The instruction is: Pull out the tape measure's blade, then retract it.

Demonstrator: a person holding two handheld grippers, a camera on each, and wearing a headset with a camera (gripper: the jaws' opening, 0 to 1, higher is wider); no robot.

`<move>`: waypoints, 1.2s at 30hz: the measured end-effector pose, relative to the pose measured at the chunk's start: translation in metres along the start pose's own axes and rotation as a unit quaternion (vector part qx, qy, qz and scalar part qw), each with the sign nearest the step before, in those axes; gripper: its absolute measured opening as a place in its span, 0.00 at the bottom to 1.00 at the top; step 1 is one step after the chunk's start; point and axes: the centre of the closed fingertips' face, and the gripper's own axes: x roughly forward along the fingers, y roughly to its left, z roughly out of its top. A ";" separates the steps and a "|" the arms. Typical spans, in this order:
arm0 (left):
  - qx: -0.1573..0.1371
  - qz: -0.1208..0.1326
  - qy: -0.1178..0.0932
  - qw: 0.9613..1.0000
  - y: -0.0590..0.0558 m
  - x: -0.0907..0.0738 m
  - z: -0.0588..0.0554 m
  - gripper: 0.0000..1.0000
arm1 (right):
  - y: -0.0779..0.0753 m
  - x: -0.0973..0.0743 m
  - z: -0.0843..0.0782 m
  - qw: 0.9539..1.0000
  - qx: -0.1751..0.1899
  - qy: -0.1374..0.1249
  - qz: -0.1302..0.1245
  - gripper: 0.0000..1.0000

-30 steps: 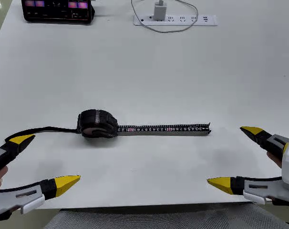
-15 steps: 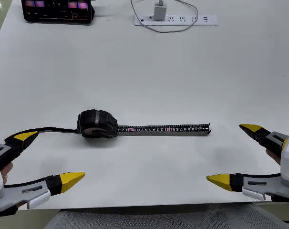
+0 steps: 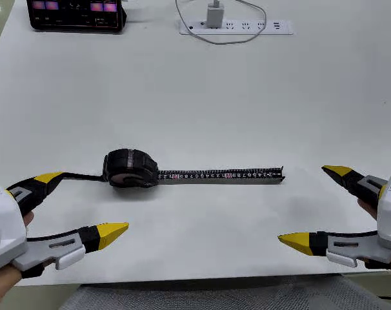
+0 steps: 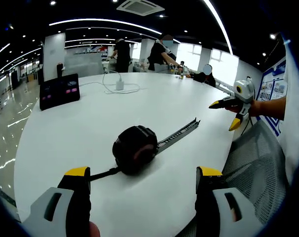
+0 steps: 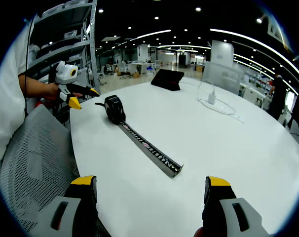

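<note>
Gaping empty left tongs (image 3: 90,201) and right tongs (image 3: 302,204), tape measure (image 3: 131,168) between, blade (image 3: 221,175) out, tablet (image 3: 76,13), power strip (image 3: 235,27) well behind

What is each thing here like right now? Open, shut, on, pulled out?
tape measure: lying on the table, not held.
blade: pulled out, flat.
left gripper: open, empty.
right gripper: open, empty.
tablet: screen lit.
power strip: charger plugged in.

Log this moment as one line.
left gripper: open, free | right gripper: open, free | tape measure: on table | blade: out
</note>
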 end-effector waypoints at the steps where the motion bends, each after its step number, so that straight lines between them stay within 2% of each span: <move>1: -0.002 0.002 -0.001 1.000 0.000 0.002 0.000 0.86 | 0.000 0.000 0.000 1.000 0.000 0.000 0.000 0.89; 12: -0.021 0.002 -0.007 1.000 0.000 0.015 0.003 0.86 | -0.003 0.003 0.003 1.000 -0.002 0.000 0.001 0.89; 20: -0.040 0.010 -0.019 0.999 0.001 0.024 0.009 0.85 | -0.006 0.007 0.005 1.000 -0.005 -0.001 0.004 0.89; 33: -0.061 0.016 -0.021 0.998 -0.003 0.042 0.008 0.84 | -0.012 0.011 0.006 1.000 -0.006 -0.002 0.004 0.88; 36: -0.064 0.014 -0.022 0.998 -0.007 0.047 0.008 0.84 | -0.013 0.012 0.004 1.000 -0.004 -0.002 0.004 0.88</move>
